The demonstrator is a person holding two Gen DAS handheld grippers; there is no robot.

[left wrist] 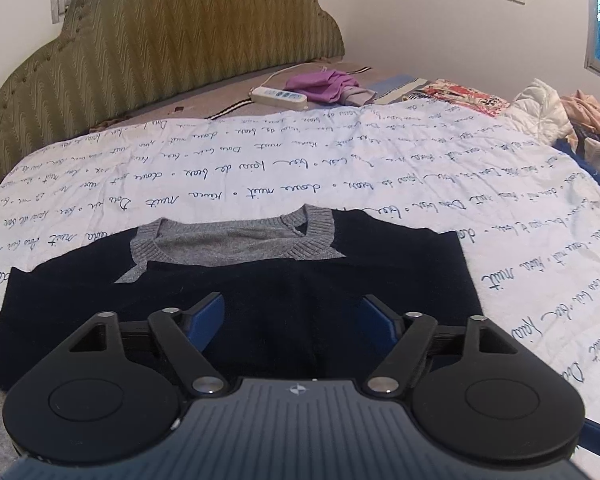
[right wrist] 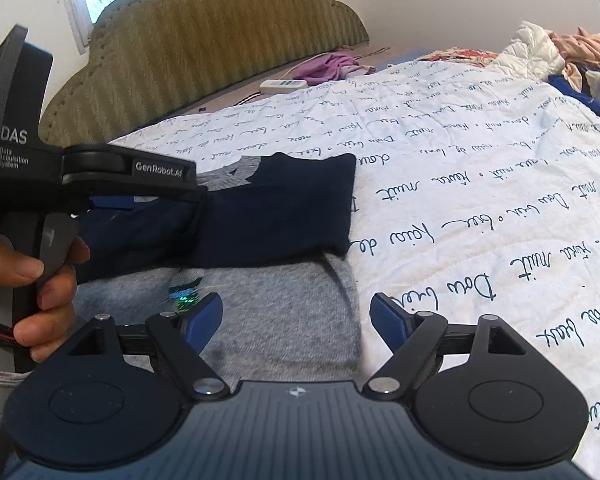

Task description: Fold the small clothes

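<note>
A small sweater with a grey body, grey ribbed collar (left wrist: 236, 240) and navy sleeves lies flat on the white bedspread. Its navy sleeves (left wrist: 260, 292) are folded across the chest. My left gripper (left wrist: 292, 304) stands open just above the folded navy cloth, nothing between its blue pads. In the right wrist view the left gripper (right wrist: 196, 196) reaches in from the left over the navy sleeve (right wrist: 284, 212), held by a hand (right wrist: 40, 276). My right gripper (right wrist: 296, 302) is open over the grey lower body (right wrist: 284, 320), near its right edge, and grips nothing.
The white bedspread (left wrist: 340, 168) with blue handwriting covers the bed. A green padded headboard (left wrist: 160, 40) stands behind. A white power strip (left wrist: 278, 96) and purple cloth (left wrist: 320, 84) lie near it. A pile of clothes (left wrist: 572, 120) sits at the far right.
</note>
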